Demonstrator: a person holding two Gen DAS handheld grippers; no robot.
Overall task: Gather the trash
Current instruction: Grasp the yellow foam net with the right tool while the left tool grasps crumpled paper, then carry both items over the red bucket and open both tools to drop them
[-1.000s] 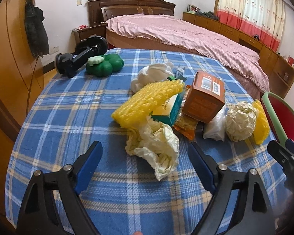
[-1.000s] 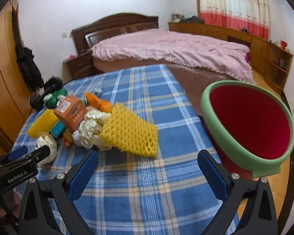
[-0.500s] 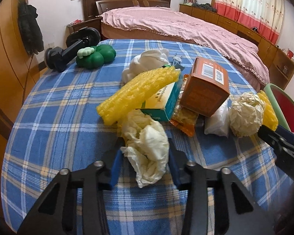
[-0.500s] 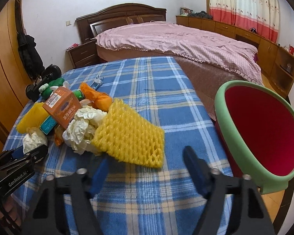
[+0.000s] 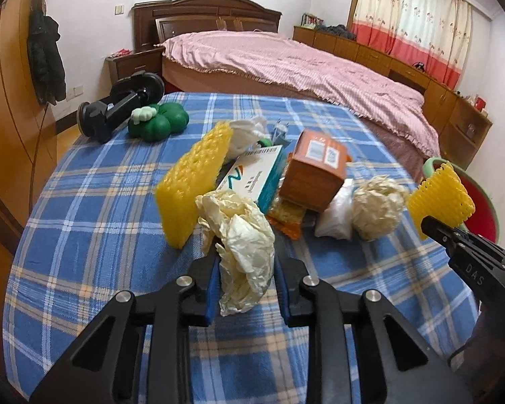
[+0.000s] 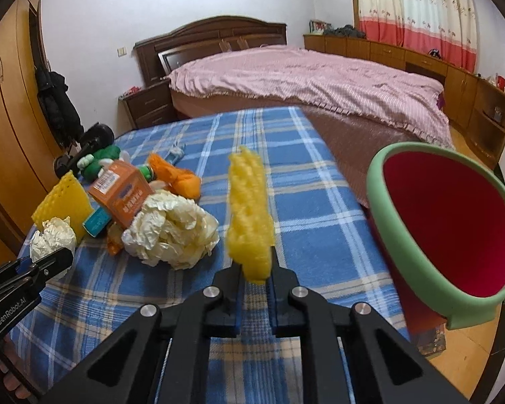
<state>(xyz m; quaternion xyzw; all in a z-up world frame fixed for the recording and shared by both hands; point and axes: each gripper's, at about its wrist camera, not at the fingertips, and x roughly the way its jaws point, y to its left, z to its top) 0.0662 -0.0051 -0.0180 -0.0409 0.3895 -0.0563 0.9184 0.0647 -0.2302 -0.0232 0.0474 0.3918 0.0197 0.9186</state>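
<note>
Half a second ago both tongs were only closing around their targets on the blue plaid table (image 5: 94,202); now each has its piece pinched and raised. Our left gripper (image 5: 247,262) is clamped on the crumpled cream paper (image 5: 242,232), which hangs between its blue pads. Our right gripper (image 6: 256,269) squeezes the yellow foam net (image 6: 249,208), now lifted upright and folded thin, beside the red bin with a green rim (image 6: 380,181) at the table's right edge. We judge two pieces are ready to drop, while the orange box (image 5: 314,176), teal box (image 5: 256,176), second paper ball (image 5: 377,207) and another yellow net (image 5: 192,185) wait on the table. The bin's base is cut off, and small wrappers under the boxes are hard to identify
</note>
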